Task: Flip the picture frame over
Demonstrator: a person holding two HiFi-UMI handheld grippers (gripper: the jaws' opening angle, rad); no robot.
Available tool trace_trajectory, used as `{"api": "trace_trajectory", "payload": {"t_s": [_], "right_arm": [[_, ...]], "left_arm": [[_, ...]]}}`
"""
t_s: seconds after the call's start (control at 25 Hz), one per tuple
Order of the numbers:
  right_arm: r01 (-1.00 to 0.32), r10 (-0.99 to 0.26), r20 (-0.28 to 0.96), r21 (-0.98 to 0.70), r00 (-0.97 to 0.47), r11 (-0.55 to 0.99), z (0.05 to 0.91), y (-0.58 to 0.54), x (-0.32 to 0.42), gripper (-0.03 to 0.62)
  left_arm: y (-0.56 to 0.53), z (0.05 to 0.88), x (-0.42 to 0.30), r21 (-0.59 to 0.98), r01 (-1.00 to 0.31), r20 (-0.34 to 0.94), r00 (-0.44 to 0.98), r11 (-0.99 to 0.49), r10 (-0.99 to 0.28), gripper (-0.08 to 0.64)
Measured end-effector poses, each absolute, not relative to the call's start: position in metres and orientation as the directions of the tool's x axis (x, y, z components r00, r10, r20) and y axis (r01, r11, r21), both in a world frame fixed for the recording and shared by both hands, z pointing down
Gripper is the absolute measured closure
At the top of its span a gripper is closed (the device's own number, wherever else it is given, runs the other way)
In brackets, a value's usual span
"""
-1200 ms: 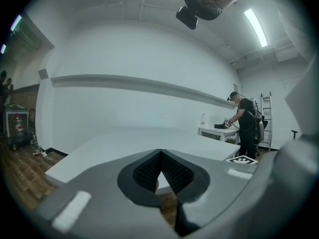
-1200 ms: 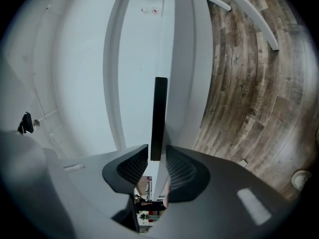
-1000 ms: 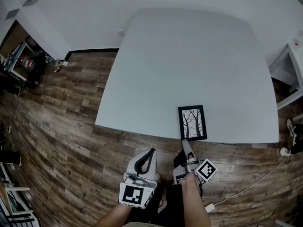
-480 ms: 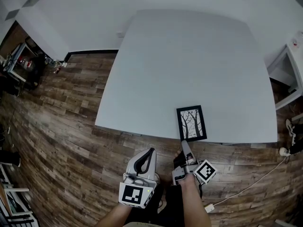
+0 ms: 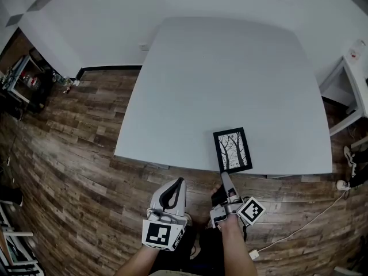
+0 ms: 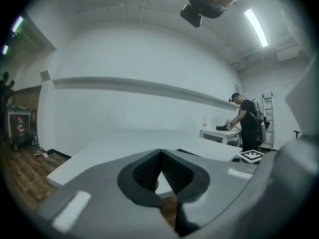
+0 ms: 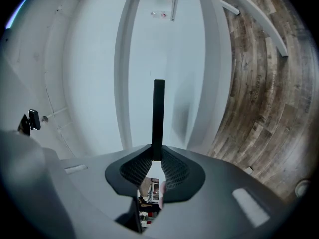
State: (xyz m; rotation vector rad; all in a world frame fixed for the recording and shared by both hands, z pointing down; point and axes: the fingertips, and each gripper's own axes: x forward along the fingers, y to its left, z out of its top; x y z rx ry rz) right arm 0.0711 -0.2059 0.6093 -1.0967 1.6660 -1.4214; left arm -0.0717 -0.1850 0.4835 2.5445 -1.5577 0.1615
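Head view: the right gripper [image 5: 223, 174] is pinching the near edge of the picture frame [image 5: 232, 149], which is lying face-up at the white table's [image 5: 230, 68] lower-right edge. The left gripper [image 5: 179, 183] is hanging closed and empty at lower centre, with bare tabletop stretching above.

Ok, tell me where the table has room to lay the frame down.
The table is bare left of and beyond the picture frame. Its near right edge is crowded: the frame lies there, the right gripper shut on it.

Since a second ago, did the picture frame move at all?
No. The picture frame still lies by the table's near edge, at the same spot along it, with the right gripper closed on its near edge.
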Motion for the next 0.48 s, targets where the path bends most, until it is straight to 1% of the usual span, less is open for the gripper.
{"api": "trace_trajectory", "payload": {"t_s": [0.36,0.48], "right_arm": [[-0.190,-0.916,-0.044,-0.973,-0.399,0.129,0.565,-0.211,0.093,0.503],[-0.224,-0.915,-0.055,-0.962,-0.400,0.155,0.550,-0.211,0.099,0.503]], "left_arm": [[-0.190,0.470,-0.067,0.079,-0.889,0.143,0.458,-0.451,-0.878,0.560],[-0.190,0.466,-0.066,0.079,-0.888,0.135,0.460,-0.454,-0.877,0.560]]}}
